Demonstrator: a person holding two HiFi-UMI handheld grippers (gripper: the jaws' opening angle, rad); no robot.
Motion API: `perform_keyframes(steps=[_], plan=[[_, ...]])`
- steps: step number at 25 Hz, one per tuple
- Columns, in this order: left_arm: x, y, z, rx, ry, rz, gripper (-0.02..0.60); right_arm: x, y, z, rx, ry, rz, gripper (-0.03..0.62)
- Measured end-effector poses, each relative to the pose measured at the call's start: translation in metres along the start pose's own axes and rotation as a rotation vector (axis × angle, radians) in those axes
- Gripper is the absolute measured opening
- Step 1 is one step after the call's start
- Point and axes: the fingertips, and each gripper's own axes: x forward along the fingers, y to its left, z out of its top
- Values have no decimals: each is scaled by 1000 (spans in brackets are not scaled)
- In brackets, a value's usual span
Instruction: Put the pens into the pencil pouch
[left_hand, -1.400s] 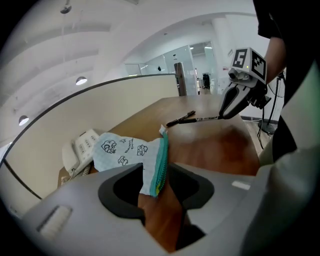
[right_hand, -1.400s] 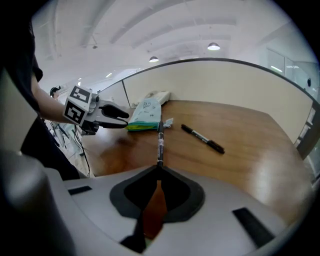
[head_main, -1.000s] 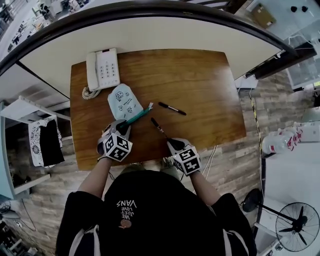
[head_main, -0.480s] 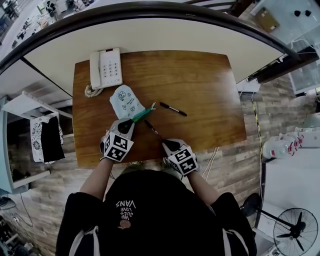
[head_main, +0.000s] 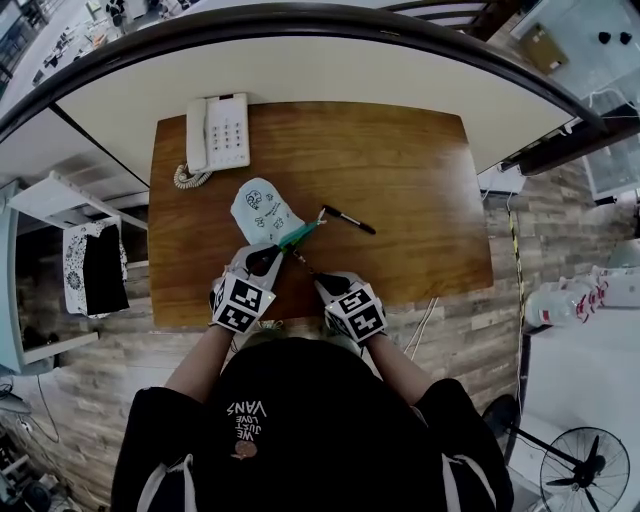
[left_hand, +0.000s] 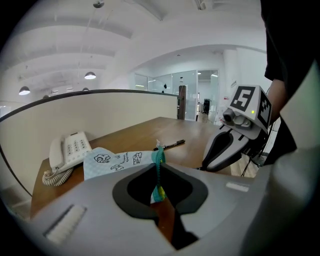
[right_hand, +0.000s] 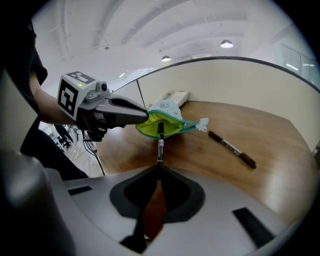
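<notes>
The left gripper (head_main: 268, 258), its jaws having just been closing, pinches the teal zipper edge of the pencil pouch (head_main: 262, 212), toward the desk's (head_main: 400, 150) near edge. The right gripper (head_main: 320, 279) clamps 1 pen (right_hand: 160, 145), tip at the pouch's open mouth. A 2nd pen (head_main: 348, 219) lies mid-desk.

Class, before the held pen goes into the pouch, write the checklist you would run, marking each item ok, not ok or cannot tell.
1. Pouch edge clamped in left gripper, whose jaws have just been closing on it: ok.
2. Pouch mouth open, yellow lining showing: ok.
3. Pen clamped in right gripper: ok.
4. Pen tip pointing at mouth: ok.
5. Tip already inside: cannot tell.
6. Second pen on table, off the path: ok.
</notes>
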Motion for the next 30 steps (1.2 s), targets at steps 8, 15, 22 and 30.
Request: perform_keyframes(steps=[8, 15, 22, 30], plan=[[-1, -21, 0, -40, -20, -47, 35, 18, -7, 25, 11, -8, 6, 37], [-1, -25, 0, -80, -40, -72, 35, 33, -10, 49, 12, -48, 24, 37], [-3, -27, 8, -128, -74, -112, 35, 52, -13, 64, 51, -72, 17, 37], [-3, -13, 5, -204, -76, -78, 34, 58, -15, 67, 43, -91, 18, 41]])
